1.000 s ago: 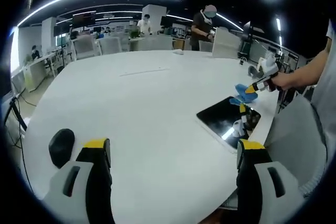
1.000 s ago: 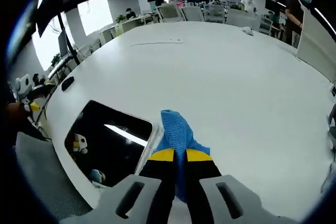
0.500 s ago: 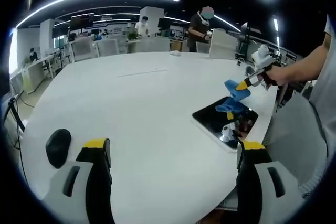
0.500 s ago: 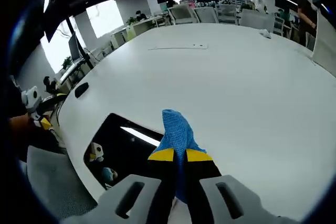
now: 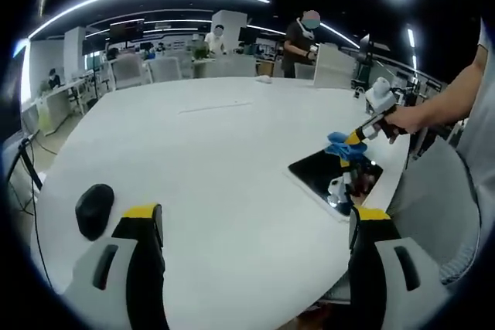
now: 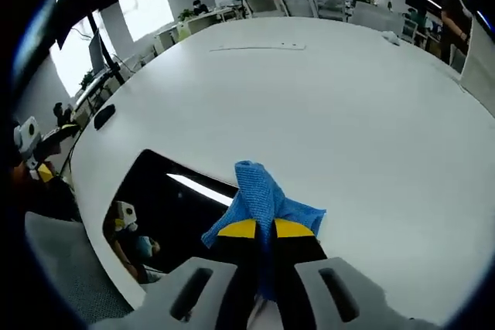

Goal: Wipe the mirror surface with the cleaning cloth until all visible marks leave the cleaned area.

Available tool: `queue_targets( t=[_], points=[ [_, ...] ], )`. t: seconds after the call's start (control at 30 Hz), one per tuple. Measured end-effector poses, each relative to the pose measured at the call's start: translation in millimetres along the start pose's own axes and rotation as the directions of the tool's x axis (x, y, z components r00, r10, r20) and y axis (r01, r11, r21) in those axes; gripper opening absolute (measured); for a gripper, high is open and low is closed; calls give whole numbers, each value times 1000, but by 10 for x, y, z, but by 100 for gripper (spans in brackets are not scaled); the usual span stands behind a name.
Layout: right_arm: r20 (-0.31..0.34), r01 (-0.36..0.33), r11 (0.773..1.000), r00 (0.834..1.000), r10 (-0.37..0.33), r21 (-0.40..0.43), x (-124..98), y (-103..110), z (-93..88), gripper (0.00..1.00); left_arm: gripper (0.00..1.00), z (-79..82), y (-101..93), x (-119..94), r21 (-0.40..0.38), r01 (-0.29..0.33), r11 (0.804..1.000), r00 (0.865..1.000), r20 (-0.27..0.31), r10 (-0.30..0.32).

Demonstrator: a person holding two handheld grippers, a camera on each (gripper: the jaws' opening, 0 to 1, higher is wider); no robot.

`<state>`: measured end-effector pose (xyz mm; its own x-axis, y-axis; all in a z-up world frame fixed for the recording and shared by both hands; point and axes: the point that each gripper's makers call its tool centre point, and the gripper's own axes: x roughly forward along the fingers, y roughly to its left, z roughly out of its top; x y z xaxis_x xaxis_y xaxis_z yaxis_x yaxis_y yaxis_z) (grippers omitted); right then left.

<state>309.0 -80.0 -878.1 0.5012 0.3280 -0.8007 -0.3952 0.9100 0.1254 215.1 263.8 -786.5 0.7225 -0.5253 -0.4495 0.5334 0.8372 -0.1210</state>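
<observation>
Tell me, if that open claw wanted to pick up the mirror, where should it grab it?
Probably by a thin edge. The mirror lies flat on the table, so the left claw would best come in low from the side at the corner near the table's rim, away from the cloth.

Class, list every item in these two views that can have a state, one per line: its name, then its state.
Cleaning cloth: gripped, bunched, draped over the mirror's edge.
Mirror: lying flat on the table, reflecting a ceiling light.
Right gripper: shut on the cleaning cloth.
Left gripper: open, holding nothing, above the table.
Table: white, carrying the mirror near its edge.
</observation>
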Motion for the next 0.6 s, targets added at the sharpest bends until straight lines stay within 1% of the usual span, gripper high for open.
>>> queue_targets(
  t=[0.07,0.13,0.4,0.43,0.6],
  points=[
    [-13,-6,1000,1000,6,17,13,33,2,0,99,-8,-58,12,3,5,1000,1000,-7,-5],
    [-18,-8,1000,1000,8,10,32,70,7,0,99,-5,-89,18,4,12,1000,1000,-9,-12],
    [-38,-17,1000,999,17,9,98,190,59,0,99,16,-62,28,9,9,1000,1000,-7,-9],
    [-45,-29,1000,999,29,10,115,253,71,0,99,10,-59,32,8,10,1000,1000,-9,-10],
    [-52,-39,999,998,39,-3,186,442,126,0,99,5,-56,45,3,10,1000,1000,-9,-10]
  ],
)
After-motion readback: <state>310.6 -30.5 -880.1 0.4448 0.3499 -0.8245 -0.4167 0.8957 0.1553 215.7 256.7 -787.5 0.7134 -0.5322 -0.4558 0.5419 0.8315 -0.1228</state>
